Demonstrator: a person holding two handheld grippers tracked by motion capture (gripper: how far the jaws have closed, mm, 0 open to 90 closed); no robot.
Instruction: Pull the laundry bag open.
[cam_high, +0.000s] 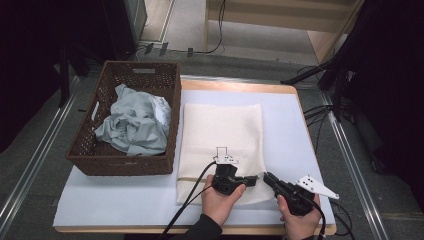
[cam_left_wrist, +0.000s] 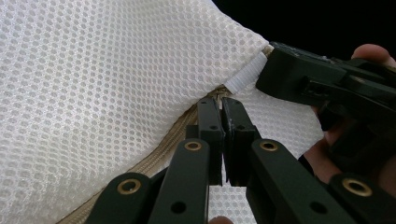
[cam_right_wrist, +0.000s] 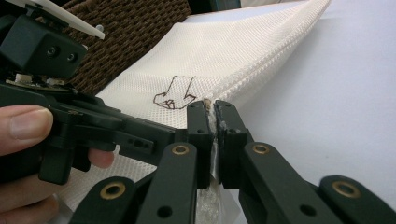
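We hold the cream mesh zip bag (cam_high: 220, 145) at the tabletop's near edge, left gripper (cam_left_wrist: 221, 109) clamped at its zipper, right gripper (cam_right_wrist: 214, 114) pinching its corner; uneven pulling could tear mesh, or slip.

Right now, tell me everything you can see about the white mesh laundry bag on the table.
The mesh laundry bag is cream-white honeycomb netting, rectangular, lying flat on the white table cover beside the wicker basket. A tan zipper runs along its near end, and an arrow-like outline is drawn in dark ink there. The left gripper and right gripper are both shut on that near edge.
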